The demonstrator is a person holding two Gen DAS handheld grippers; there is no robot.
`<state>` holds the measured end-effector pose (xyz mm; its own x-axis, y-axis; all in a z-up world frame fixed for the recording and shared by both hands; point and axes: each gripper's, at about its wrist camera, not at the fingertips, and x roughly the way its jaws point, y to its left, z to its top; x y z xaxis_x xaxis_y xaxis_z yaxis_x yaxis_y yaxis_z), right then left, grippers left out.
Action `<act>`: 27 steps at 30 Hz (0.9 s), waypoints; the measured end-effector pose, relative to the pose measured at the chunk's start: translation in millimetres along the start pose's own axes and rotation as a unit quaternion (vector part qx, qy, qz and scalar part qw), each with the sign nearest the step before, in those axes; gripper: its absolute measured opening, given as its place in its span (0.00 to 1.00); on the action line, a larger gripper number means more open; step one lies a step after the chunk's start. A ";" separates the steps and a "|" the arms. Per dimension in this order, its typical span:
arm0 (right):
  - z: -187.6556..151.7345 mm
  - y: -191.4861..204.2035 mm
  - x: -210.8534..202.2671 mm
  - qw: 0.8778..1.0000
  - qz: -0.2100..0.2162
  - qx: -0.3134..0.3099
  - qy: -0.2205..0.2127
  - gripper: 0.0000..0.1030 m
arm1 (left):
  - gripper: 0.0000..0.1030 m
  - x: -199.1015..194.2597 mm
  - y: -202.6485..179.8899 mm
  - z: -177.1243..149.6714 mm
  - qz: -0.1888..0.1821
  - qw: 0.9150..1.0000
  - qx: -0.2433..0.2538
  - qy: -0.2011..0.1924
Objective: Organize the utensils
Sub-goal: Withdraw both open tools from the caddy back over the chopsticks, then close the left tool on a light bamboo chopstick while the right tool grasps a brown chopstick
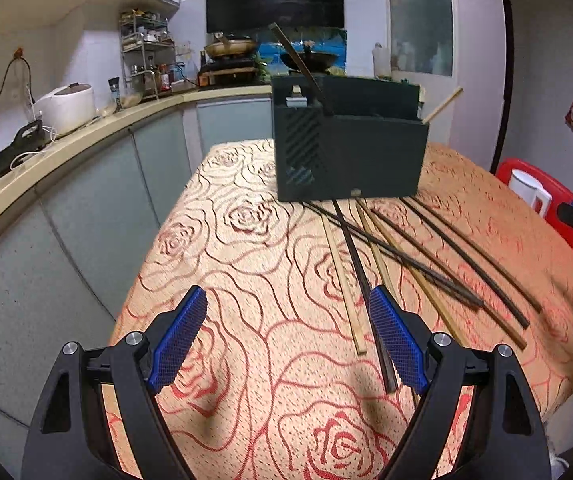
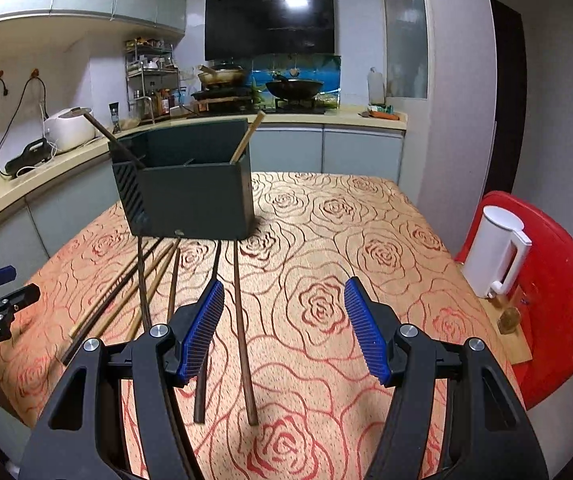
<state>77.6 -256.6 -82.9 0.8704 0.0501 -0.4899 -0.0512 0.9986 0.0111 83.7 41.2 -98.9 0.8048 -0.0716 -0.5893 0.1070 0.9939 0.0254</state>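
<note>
Between the blue pads of the left gripper (image 1: 288, 344) there is only rose-patterned tablecloth (image 1: 246, 240); its jaws stand wide apart and hold nothing, with the nearest pale chopstick (image 1: 342, 276) and a dark chopstick (image 1: 360, 280) lying just beside its right pad, a spacing that looks meant for straddling one stick. The right gripper (image 2: 284, 330) is likewise apart and empty, and one dark-brown chopstick (image 2: 242, 328) lies on the cloth inside its gap near the left pad, untouched by either pad, so it seems the likeliest pick. Further out, the loose chopsticks (image 1: 426, 256) fan across the cloth, their far ends gathered at the foot of the dark utensil box (image 1: 350, 152), which stands upright at the far side of the table. One dark stick and one pale stick already lean inside the box at opposite ends, which suggests sorting by colour into separate compartments. A white kettle (image 2: 494, 252) sits on a red chair (image 2: 558, 300) to the right, clear of the work.
</note>
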 end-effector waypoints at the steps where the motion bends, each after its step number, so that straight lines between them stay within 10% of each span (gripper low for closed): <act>1: -2.2 -0.9 -0.1 1.000 -0.001 0.000 0.002 0.59 | 0.78 1.6 -1.1 -2.1 -0.001 1.000 0.001 0.003; 27: -21.8 -9.2 3.1 1.000 -0.011 0.010 0.024 0.59 | 0.70 36.1 -21.1 -23.8 -0.017 0.997 0.023 0.071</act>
<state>70.1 -265.9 -103.5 0.8467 0.0276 -0.5313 -0.0224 0.9996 0.0163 96.5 19.6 -139.9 0.7099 -0.0895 -0.6985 0.1621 0.9860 0.0384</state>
